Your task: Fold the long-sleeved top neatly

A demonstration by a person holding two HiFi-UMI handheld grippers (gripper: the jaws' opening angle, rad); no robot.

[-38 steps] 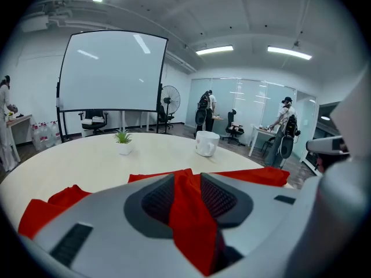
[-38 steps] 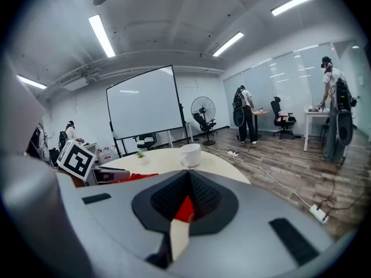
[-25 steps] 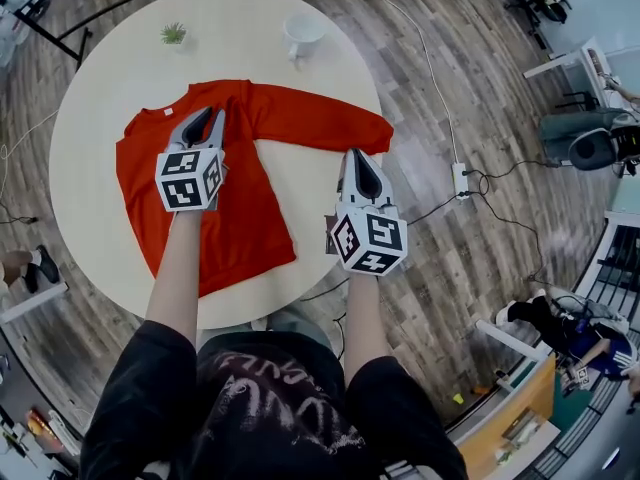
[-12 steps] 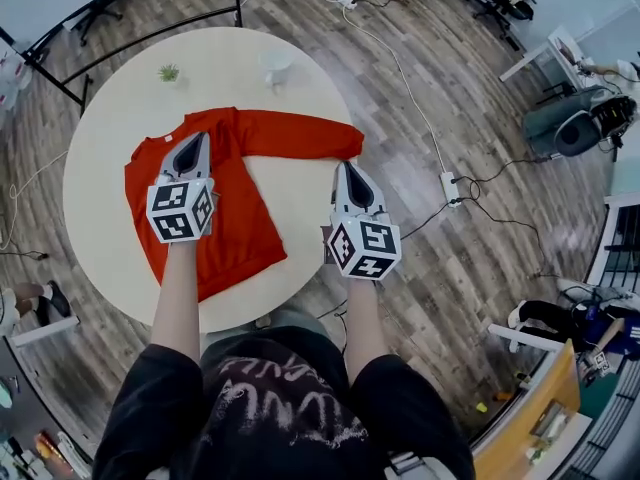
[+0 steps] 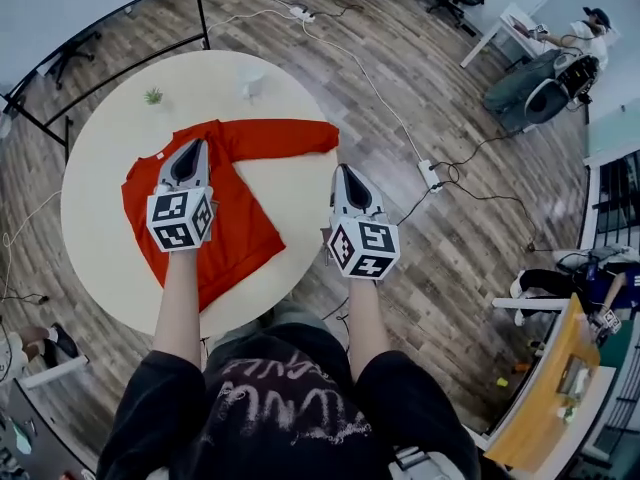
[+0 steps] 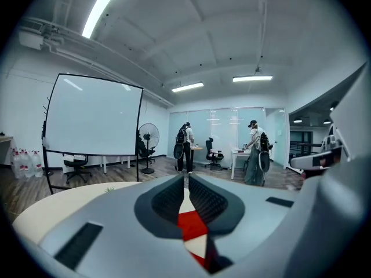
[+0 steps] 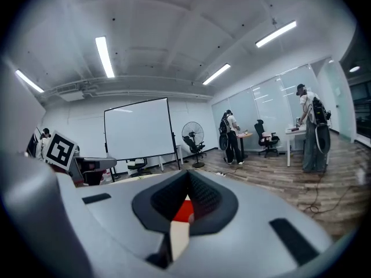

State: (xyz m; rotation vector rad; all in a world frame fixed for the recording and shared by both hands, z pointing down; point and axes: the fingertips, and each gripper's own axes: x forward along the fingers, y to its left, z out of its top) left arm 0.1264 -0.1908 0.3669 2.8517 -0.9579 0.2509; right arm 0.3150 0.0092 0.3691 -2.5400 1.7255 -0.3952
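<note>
Head view: red top [image 5: 225, 230] flat on round table [image 5: 105, 168], sleeve [image 5: 285, 138] toward 2 o'clock. Left gripper [image 5: 195, 146] and right gripper [image 5: 343, 171]: jaws together, empty. Gripper views alone show ceiling lights [image 6: 101, 7].

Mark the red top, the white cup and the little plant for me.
red top [image 5: 235, 233]: head view, on its body.
white cup [image 5: 252, 84]: head view, on its side.
plant [image 5: 153, 96]: head view, on its leaves.
</note>
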